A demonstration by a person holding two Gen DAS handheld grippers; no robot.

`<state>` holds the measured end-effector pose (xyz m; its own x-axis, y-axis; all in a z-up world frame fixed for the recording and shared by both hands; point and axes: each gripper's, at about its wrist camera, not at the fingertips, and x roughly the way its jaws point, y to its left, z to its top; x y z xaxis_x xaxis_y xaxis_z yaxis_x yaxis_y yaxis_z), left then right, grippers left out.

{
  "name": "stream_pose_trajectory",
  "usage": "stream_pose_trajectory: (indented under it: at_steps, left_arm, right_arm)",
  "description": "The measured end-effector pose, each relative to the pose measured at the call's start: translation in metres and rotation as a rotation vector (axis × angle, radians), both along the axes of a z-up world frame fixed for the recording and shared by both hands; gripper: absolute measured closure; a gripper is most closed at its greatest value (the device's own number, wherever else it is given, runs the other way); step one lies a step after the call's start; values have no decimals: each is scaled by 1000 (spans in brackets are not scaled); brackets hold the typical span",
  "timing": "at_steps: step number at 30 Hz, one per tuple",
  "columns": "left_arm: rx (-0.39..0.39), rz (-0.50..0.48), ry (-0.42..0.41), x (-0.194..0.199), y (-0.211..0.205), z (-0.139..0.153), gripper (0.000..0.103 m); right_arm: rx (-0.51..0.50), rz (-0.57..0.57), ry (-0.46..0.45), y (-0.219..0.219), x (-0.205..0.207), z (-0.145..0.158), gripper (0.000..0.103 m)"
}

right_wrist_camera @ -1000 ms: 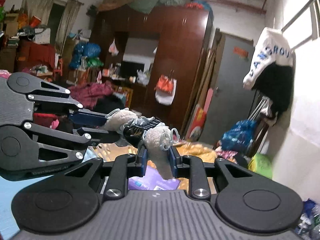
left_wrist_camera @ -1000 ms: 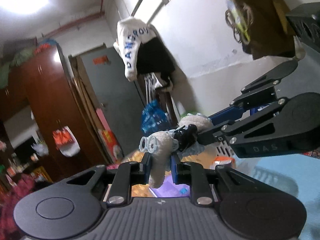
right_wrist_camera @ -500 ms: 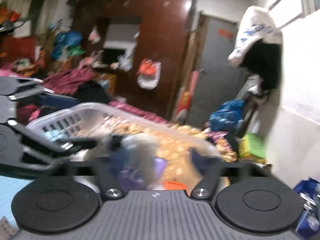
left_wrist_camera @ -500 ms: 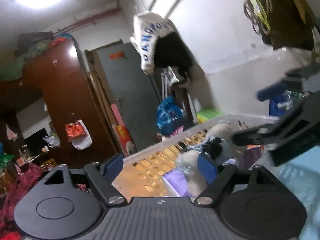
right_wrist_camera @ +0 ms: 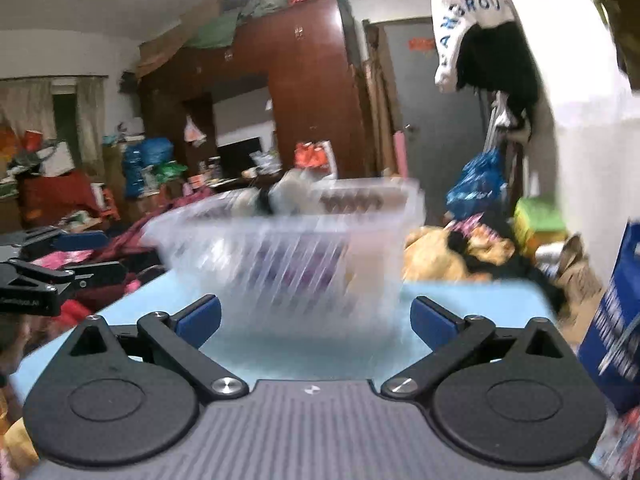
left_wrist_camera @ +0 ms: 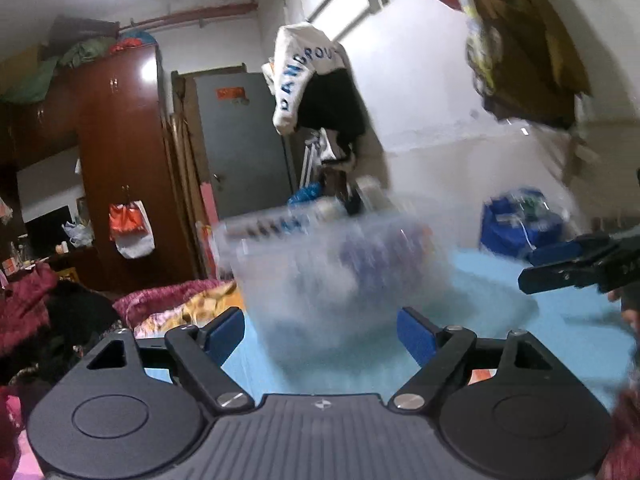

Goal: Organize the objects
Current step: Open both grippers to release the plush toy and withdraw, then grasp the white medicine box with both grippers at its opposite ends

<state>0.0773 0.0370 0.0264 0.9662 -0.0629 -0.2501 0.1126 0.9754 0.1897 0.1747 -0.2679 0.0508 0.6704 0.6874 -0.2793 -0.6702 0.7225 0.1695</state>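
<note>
cluttered bedroom, blue table (right_wrist_camera: 460,300) | basket (right_wrist_camera: 288,248) sits on it, blurry, soft toy (right_wrist_camera: 292,194) already on top | left gripper (left_wrist_camera: 320,330) and right gripper (right_wrist_camera: 316,316) just spread wide, both empty | drop looks done, next grab another loose thing

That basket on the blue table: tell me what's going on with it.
A person holds two tongs, both open and empty. The left tongs and right tongs have just opened, and face the white slatted basket on the blue table. A plush toy sticks up above the basket's rim. The view is motion-blurred.
</note>
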Motion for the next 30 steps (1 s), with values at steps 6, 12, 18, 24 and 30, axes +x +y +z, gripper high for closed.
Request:
stream_pose_trajectory:
  at_steps: [6, 12, 18, 24, 30]
  left_arm:
    - [-27, 0, 1, -40, 6, -41, 17]
    - [-111, -50, 8, -43, 14, -54, 17]
    - [-87, -108, 33, -40, 0, -65, 27]
    - [-112, -148, 55, -39, -4, -72, 44]
    - [-72, -134, 30, -42, -11, -73, 46]
  right_arm:
    - [0, 168, 5, 5, -32, -33, 0]
    - [-77, 219, -81, 36, -41, -37, 11]
    - [-109, 263, -63, 48, -44, -47, 28]
    - [-118, 271, -90, 48, -59, -54, 45]
    - [-113, 266, -94, 47, -59, -59, 51]
